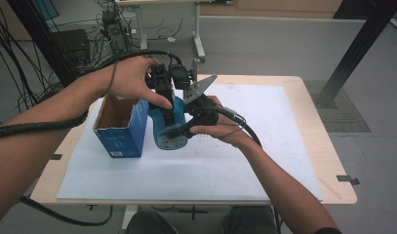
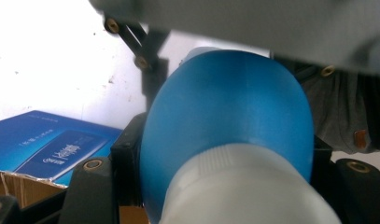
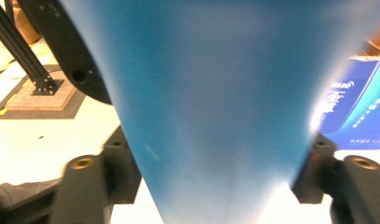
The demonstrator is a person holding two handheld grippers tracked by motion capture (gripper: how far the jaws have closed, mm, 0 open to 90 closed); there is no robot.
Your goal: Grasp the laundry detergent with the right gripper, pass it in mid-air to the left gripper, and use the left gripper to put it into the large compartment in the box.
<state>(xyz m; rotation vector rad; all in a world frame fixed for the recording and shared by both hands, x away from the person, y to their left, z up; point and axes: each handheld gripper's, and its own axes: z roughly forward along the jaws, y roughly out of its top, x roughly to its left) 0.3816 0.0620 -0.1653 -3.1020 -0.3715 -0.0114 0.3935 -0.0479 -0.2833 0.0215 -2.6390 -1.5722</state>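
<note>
A blue bottle with a white cap is held above the white sheet, just right of an open blue carton. My left gripper comes down from above and is shut on the bottle just below its cap, one jaw on each side. From the right, my right gripper is shut on the bottle's body, which sits blurred between its two jaws. The carton lies close on the left, its cardboard inside showing.
A white sheet covers most of the wooden table. The grey three-cornered plate on the right gripper stands over the bottle. Cables trail off the left side, and a black frame post rises at the far right.
</note>
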